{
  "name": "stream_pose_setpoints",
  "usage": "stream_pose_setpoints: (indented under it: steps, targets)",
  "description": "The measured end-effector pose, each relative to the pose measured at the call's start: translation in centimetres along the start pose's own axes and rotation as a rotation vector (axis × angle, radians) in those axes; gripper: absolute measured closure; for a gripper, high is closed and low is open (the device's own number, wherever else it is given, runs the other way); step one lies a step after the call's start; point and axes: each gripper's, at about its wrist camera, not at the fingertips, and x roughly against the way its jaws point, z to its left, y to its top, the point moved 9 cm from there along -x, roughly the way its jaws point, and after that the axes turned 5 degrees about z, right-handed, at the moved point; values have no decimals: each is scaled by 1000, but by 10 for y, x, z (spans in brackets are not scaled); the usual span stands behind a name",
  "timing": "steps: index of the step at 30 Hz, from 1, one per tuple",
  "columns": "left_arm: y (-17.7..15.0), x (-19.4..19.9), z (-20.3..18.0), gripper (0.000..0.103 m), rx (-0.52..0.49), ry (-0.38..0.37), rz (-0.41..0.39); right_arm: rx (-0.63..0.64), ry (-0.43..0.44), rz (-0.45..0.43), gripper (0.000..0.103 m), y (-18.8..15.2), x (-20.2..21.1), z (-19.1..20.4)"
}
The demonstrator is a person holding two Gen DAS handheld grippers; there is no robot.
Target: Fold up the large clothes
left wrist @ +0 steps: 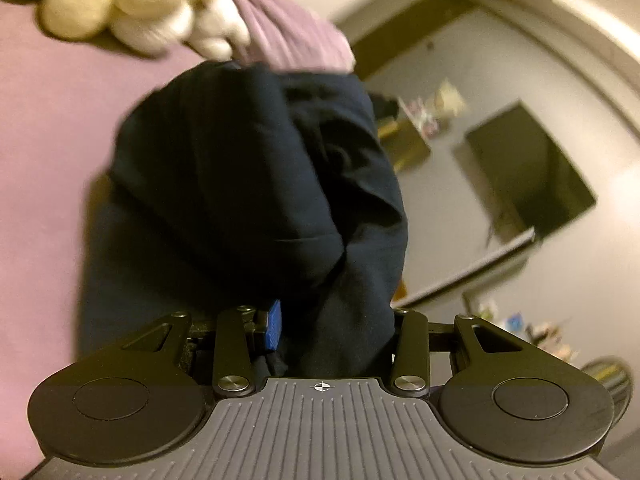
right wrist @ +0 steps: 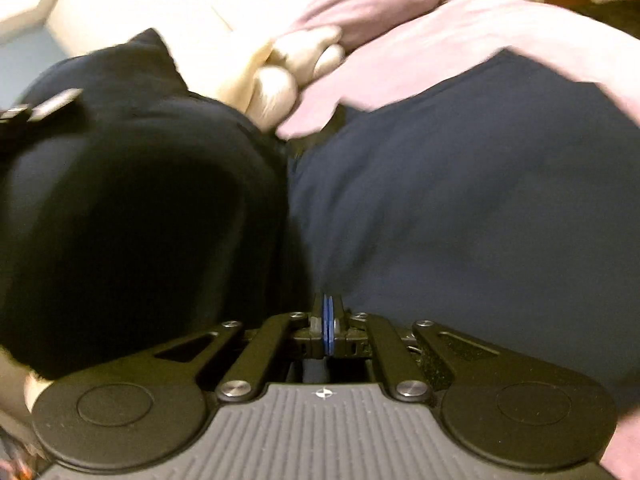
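Observation:
A large dark navy garment (left wrist: 256,184) hangs bunched in front of my left gripper (left wrist: 332,332). One blue pad (left wrist: 274,326) shows at the left; the cloth fills the gap between the jaws and hides the other pad. In the right wrist view the garment (right wrist: 460,208) lies partly spread over a pink bed sheet (right wrist: 460,36), with a raised dark fold (right wrist: 132,208) at the left. My right gripper (right wrist: 328,328) has its blue pads pressed together, with a thin edge of the navy cloth running into them.
A cream plush toy (left wrist: 132,4) lies on the pink bed (left wrist: 44,168) by a pink ribbed pillow (left wrist: 292,36); the toy also shows in the right wrist view (right wrist: 292,68). A wall with a dark screen (left wrist: 532,172) and a shelf of small items is at the right.

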Motion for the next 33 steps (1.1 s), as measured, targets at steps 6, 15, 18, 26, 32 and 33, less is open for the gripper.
stream_pose_setpoints:
  steps: [6,15,18,26,32,33]
  targets:
    - [-42,-92,-1,42,-42,48,75,-59,-70,-83,100,-7,55,-60]
    - [-56,-69,-41,7,-256,51,16,-146,-135,-159,100,-7,93,-105]
    - [-46,-15,-45,7,-163,-51,-47,-119,-155,-211,100,-1,108,-95]
    - [2,113,70,6,58,296,-387,101,-122,-394,100,53,124,-6]
    - [-1,116,127,6,148,500,-369,422,-128,-277,100,72,8,89]
    - [0,108,133,6,154,517,-364,438,-155,-271,99,81,-10,95]
